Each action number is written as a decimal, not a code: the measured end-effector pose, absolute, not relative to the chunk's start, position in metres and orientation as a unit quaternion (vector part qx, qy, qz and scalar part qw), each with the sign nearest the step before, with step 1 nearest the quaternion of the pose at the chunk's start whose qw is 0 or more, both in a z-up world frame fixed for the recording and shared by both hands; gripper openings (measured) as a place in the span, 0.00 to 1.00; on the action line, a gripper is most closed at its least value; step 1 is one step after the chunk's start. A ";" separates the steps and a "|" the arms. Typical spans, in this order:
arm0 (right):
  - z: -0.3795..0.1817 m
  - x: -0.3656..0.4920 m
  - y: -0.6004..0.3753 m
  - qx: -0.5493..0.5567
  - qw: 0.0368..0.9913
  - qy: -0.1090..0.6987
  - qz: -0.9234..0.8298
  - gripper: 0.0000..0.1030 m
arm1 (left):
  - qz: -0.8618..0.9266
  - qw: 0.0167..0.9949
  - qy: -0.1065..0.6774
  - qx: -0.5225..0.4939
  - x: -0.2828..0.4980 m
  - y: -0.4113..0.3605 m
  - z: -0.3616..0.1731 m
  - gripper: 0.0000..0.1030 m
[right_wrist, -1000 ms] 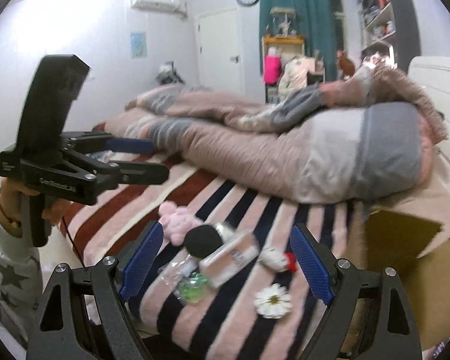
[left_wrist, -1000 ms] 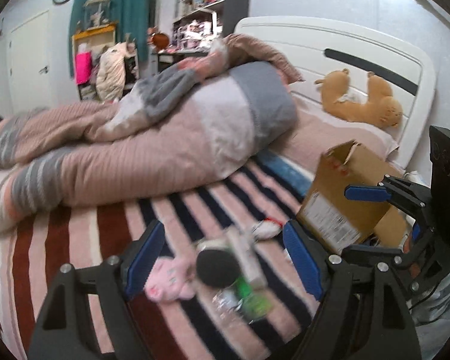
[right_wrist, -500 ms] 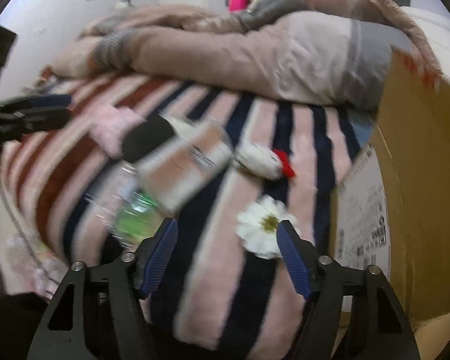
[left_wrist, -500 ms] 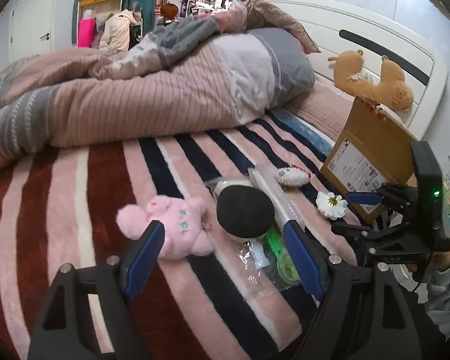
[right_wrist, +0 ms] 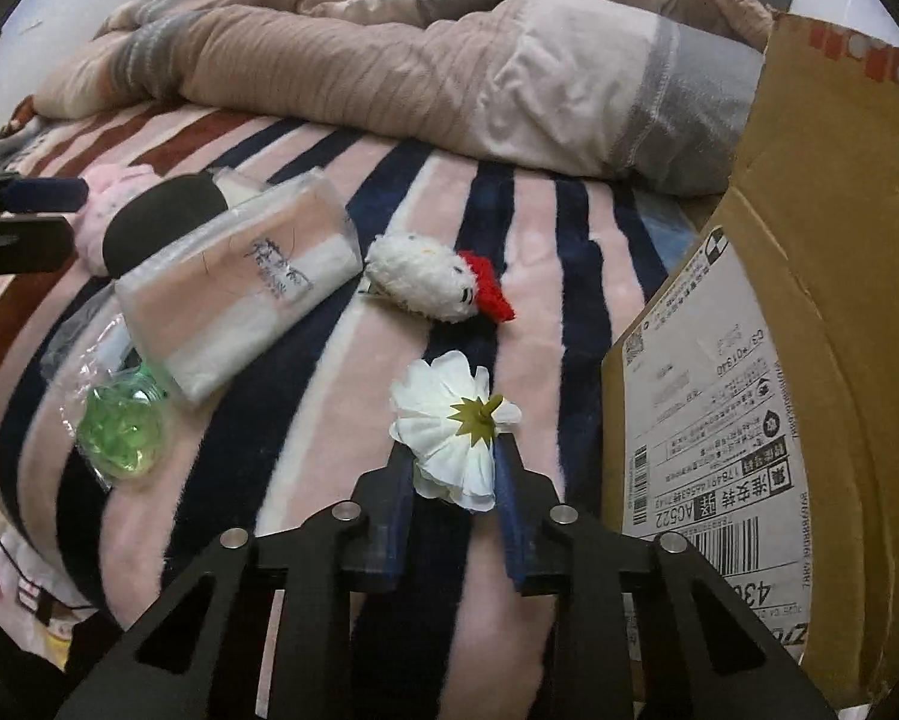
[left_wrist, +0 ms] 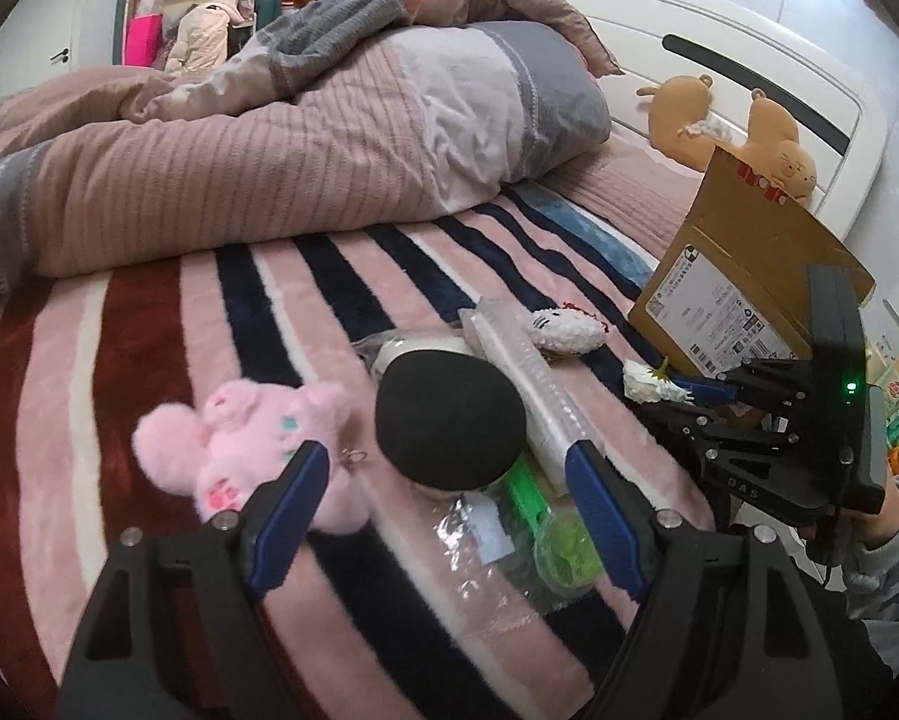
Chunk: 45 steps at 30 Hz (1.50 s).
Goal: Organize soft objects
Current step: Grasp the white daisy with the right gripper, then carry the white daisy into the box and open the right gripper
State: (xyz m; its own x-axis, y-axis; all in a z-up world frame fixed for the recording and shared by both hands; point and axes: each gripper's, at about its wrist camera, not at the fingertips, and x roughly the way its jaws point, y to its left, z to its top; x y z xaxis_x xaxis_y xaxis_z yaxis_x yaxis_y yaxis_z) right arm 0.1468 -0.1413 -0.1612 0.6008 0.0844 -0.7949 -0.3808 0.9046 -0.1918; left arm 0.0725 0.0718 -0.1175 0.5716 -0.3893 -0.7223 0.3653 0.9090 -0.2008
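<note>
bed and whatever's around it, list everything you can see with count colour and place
white fabric flower: 1, white with green calyx, between the right gripper's fingers, beside the box
white cat plush: 1, white with red bow, on the blanket behind the flower
pink plush: 1, pink, on the blanket at left
black round pad: 1, black, beside the pink plush
clear packet: 1, transparent, partly over the black pad
green item in plastic: 1, green, near the bed's edge
cardboard box: 1, brown, at right
striped blanket: 1, pink, navy, maroon
duvet: 1, pink-grey, bunched behind
tan plush: 1, against the headboard
left gripper: open over the black pad
right gripper: has just been closing; shut on the flower
</note>
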 end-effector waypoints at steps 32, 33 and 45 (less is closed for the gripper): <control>-0.135 0.140 -0.137 -0.128 0.882 0.405 0.203 0.14 | -0.202 0.880 0.423 0.074 0.099 0.037 -0.146 0.65; -0.135 0.140 -0.137 -0.128 0.883 0.404 0.203 0.14 | -0.199 0.879 0.427 0.073 0.100 0.037 -0.147 0.60; -0.106 0.124 -0.133 -0.114 0.892 0.372 0.230 0.14 | -0.177 0.896 0.404 0.047 0.082 0.056 -0.110 0.59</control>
